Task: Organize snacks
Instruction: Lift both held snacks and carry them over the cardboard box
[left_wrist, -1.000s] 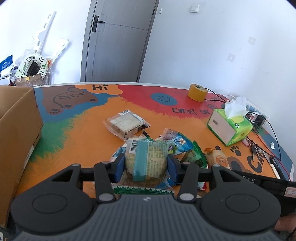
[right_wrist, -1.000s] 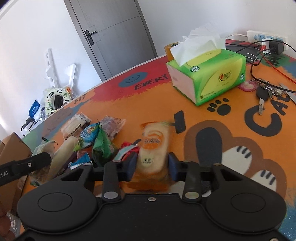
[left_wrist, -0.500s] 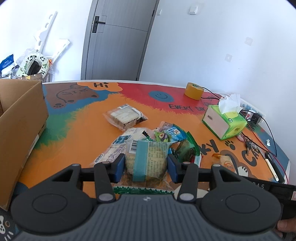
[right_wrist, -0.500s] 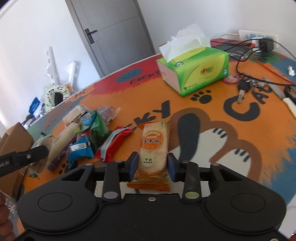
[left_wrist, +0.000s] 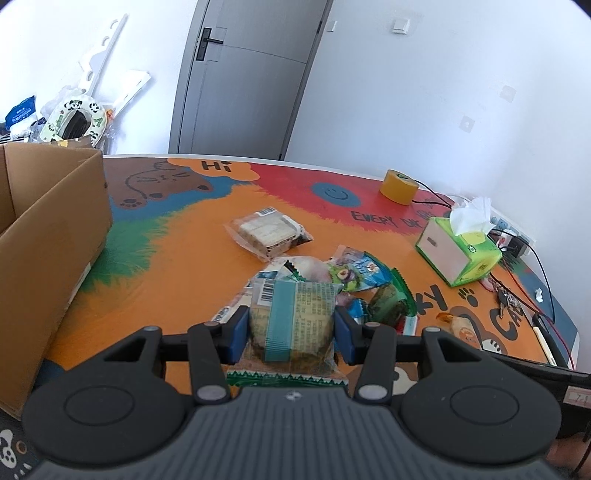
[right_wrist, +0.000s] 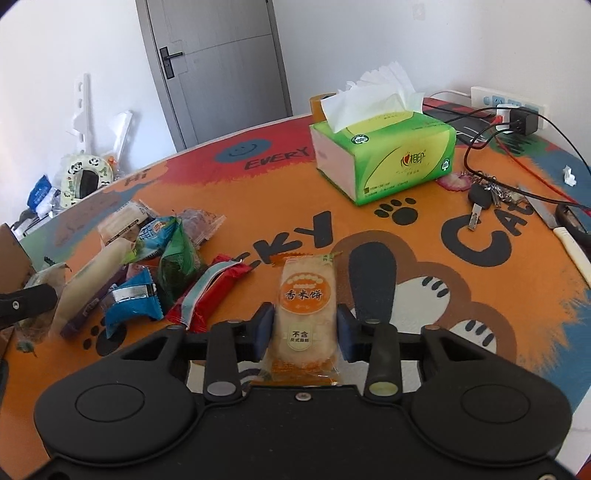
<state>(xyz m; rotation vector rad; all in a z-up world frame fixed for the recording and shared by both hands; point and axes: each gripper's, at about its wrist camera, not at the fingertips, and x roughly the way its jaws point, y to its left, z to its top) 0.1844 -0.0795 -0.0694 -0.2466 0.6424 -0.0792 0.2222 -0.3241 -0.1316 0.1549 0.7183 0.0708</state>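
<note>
My left gripper (left_wrist: 291, 332) is shut on a clear snack packet with a teal band (left_wrist: 293, 325) and holds it above the table. My right gripper (right_wrist: 304, 326) is shut on an orange rice-cracker packet (right_wrist: 306, 306) and holds it above the mat. A pile of snack packets (right_wrist: 147, 266) lies left of it; the pile also shows in the left wrist view (left_wrist: 362, 280). A clear packet of biscuits (left_wrist: 267, 236) lies apart, farther back. An open cardboard box (left_wrist: 48, 236) stands at the table's left.
A green tissue box (right_wrist: 384, 151) and yellow tape roll (left_wrist: 399, 186) stand at the back right. Keys (right_wrist: 484, 195), cables, a power strip (right_wrist: 509, 103) and a knife (right_wrist: 572, 251) lie at the right edge. The table carries a colourful mat (right_wrist: 480, 306).
Both grippers have lifted and pulled back with their packets held. The box has come further into the left view. The rice-cracker packet is steadier and clear of the pile.
</note>
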